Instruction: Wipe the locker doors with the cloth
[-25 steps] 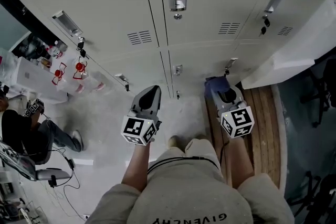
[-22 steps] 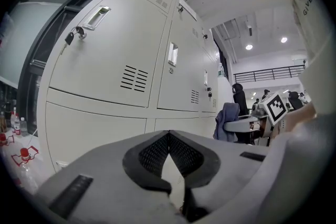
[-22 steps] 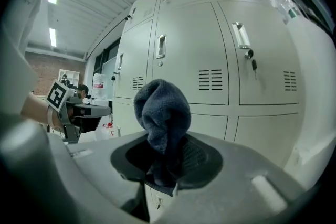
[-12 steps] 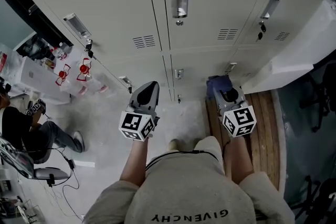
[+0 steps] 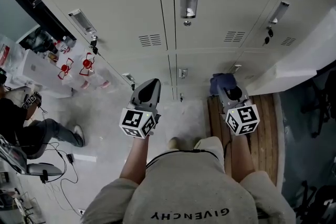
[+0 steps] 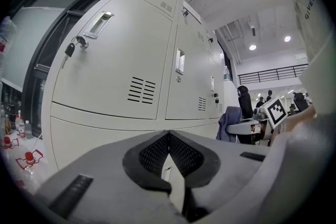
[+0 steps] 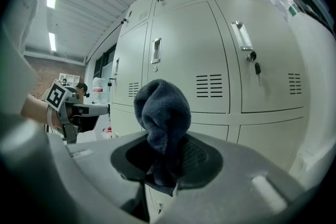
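Cloth: dark blue-grey cloth (image 7: pixel 161 113), bunched up and sticking out of the right claw, held just short of the lockers. From the head view it's the blue lump (image 5: pixel 222 83) low down by the bottom row of doors.
Far left: one person (image 5: pixel 21 123) sitting on the floor with cables around them. Next to the locker end there are two red bits (image 5: pixel 76 66) on clear containers, can't tell what they are exactly.
Left claw: left claw (image 5: pixel 150 87) is closed up, tips touching (image 6: pixel 168 136), pointing at the lockers but well clear of them.
Locker doors: pale grey lockers (image 5: pixel 126 2). The head view shows three upper doors, each with one metal handle and one set of vent slots. Keys (image 5: pixel 94 47) hang from the left door's lock, and another set (image 5: pixel 269 33) from the right one.
Writing: "GIVENCHY" across the person's grey shirt (image 5: pixel 189 214), that's the only readable text.
Marker cubes: two, one per claw (image 5: pixel 137 124) (image 5: pixel 243 119).
Right claw: right claw (image 5: pixel 226 89) is clamped on the cloth (image 7: pixel 165 165).
Far right: wooden platform (image 5: pixel 268 128) on the floor in front of the lockers.
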Tool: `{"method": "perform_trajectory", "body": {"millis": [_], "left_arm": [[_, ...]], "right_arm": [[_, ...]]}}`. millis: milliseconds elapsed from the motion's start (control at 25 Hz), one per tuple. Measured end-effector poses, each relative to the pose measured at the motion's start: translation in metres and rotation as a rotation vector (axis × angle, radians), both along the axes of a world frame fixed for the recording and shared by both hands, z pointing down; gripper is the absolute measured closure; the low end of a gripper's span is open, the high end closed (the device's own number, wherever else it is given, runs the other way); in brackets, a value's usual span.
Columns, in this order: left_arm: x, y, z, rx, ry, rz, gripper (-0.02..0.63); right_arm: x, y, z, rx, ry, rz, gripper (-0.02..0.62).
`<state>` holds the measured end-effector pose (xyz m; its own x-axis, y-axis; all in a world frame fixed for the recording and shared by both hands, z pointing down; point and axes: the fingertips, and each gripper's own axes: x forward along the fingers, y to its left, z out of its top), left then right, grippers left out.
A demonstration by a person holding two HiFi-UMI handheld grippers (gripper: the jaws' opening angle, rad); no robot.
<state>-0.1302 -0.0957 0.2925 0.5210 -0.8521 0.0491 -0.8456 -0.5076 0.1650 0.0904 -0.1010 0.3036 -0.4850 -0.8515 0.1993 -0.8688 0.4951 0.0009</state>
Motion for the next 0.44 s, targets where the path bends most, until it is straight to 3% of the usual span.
{"method": "perform_trajectory", "body": {"millis": [440], "left_arm": [[-0.012,0.005,-0.001,-0.01,0.007,0.001,0.607]], "right_arm": [[-0.013,0.005,0.006,-0.02,0.003,-0.016,0.492]]}}
